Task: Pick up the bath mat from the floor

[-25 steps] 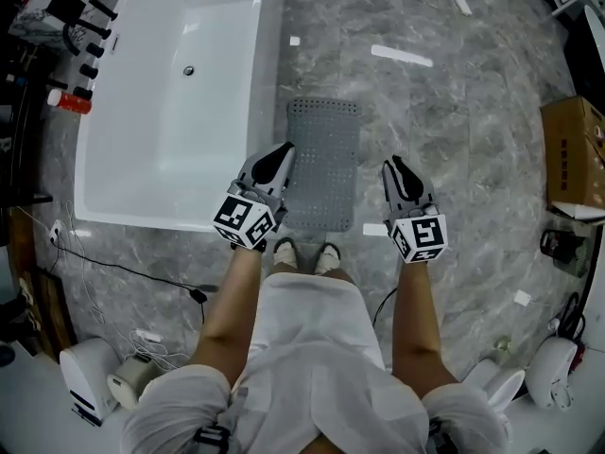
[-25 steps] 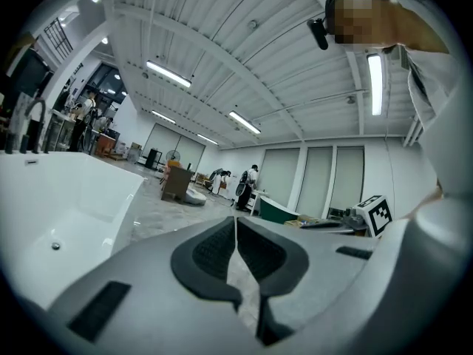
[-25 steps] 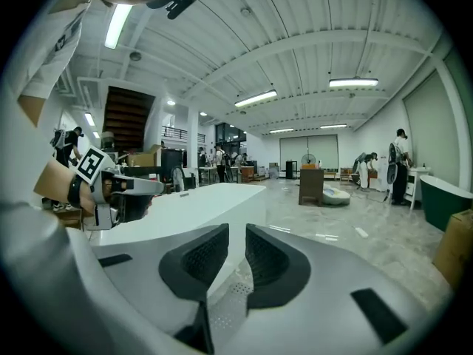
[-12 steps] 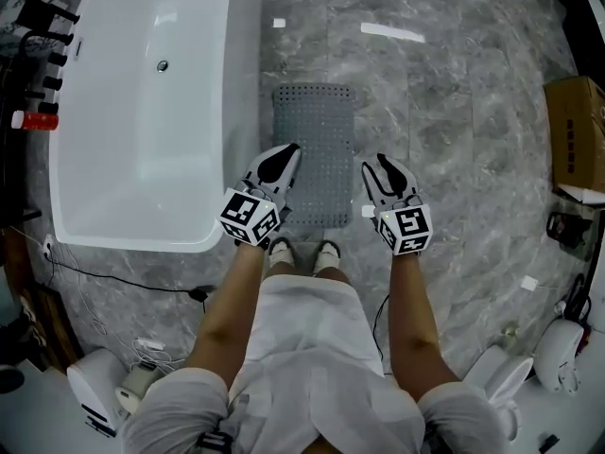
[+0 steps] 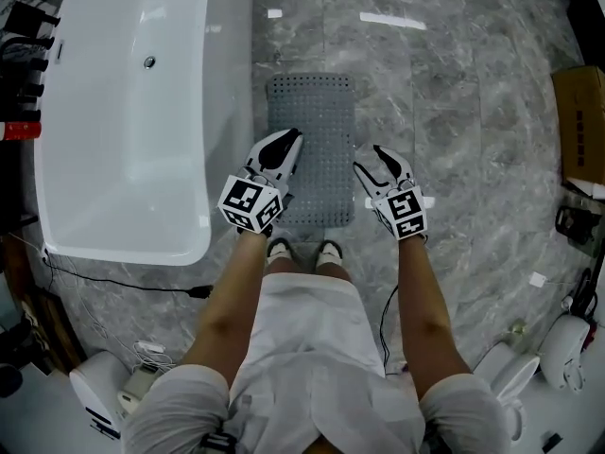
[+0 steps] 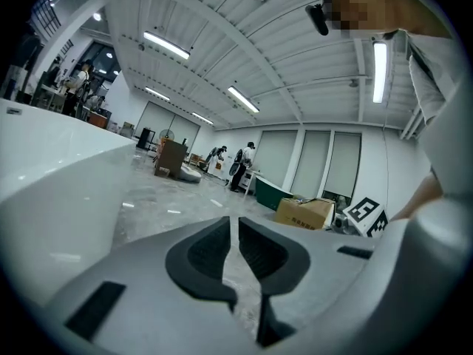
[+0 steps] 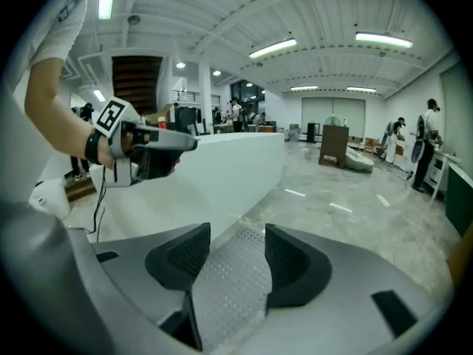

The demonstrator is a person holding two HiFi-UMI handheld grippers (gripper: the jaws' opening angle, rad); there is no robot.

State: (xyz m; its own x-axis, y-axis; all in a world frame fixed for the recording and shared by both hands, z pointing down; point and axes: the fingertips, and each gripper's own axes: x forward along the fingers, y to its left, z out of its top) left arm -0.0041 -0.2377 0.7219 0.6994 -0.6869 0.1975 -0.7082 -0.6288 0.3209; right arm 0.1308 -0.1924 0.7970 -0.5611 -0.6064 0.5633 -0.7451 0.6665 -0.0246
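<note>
Two tools are out in front of you, both low over the near end of the bath mat (image 5: 310, 102). The mat is grey, dotted with small holes, and lies flat on the grey marbled floor (image 5: 435, 112). Its long left edge runs just beside the white bathtub (image 5: 123, 149), and its near short edge is just ahead of your shoes (image 5: 280, 248).

Your left tool (image 5: 286, 140) sits over the mat's near left corner, its tip pointing away from you along the left edge. It is clenched. In the left gripper view the jaws of this tool (image 6: 235, 231) stand together with only a thin slit between them. Nothing is caught there, and only floor shows through the slit.

Your right tool (image 5: 370, 162) is over the mat's right edge, near the near right corner, and tilts inward toward the mat. Its jaws are opening. In the right gripper view they stand well apart (image 7: 236, 235), with the perforated mat (image 7: 230, 279) showing in the gap beyond them. The pads do not press on the mat, so this tool is released and holds nothing. That same view shows your left tool (image 7: 166, 148) off to the side in front of the tub wall.

A cardboard box (image 5: 579, 121) stands at the far right of the floor, well apart from the mat. A black cable (image 5: 113, 276) trails across the floor beside the tub's near end.
</note>
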